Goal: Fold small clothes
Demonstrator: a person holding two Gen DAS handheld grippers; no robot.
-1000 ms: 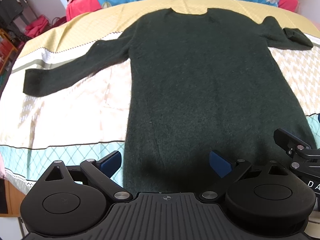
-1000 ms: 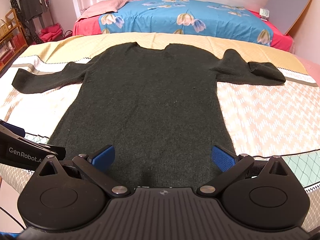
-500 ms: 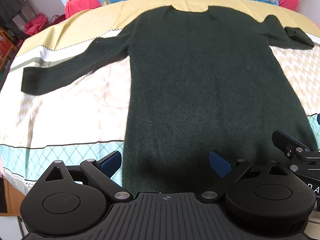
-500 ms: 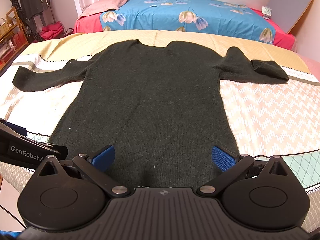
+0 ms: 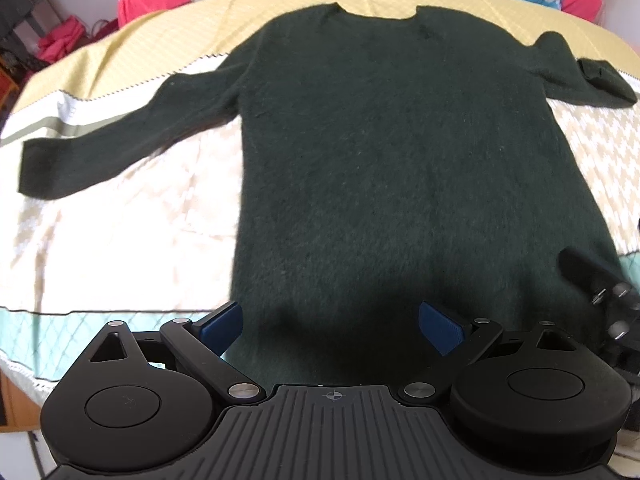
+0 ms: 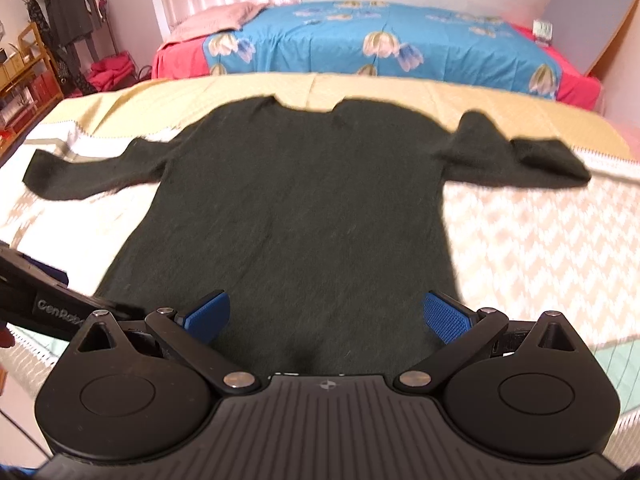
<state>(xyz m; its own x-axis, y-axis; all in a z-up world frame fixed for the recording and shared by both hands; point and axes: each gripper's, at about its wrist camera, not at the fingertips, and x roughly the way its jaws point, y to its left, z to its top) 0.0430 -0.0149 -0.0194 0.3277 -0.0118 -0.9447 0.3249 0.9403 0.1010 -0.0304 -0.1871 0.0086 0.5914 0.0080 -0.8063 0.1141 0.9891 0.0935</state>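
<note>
both grippers gape wide above sweater [image 5: 400,152] hem.

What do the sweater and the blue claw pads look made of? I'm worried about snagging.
The sweater looks like soft, matte dark-green knit, probably wool or acrylic: its surface is fuzzy. The blue pads look like rubber or plastic, with a fine dotted grip texture.

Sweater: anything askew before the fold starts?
Mostly flat, but the sweater is uneven: its right sleeve is doubled back at the cuff and looks short, while the left sleeve lies fully stretched out. Both grippers, left and right, are open at the hem.
</note>
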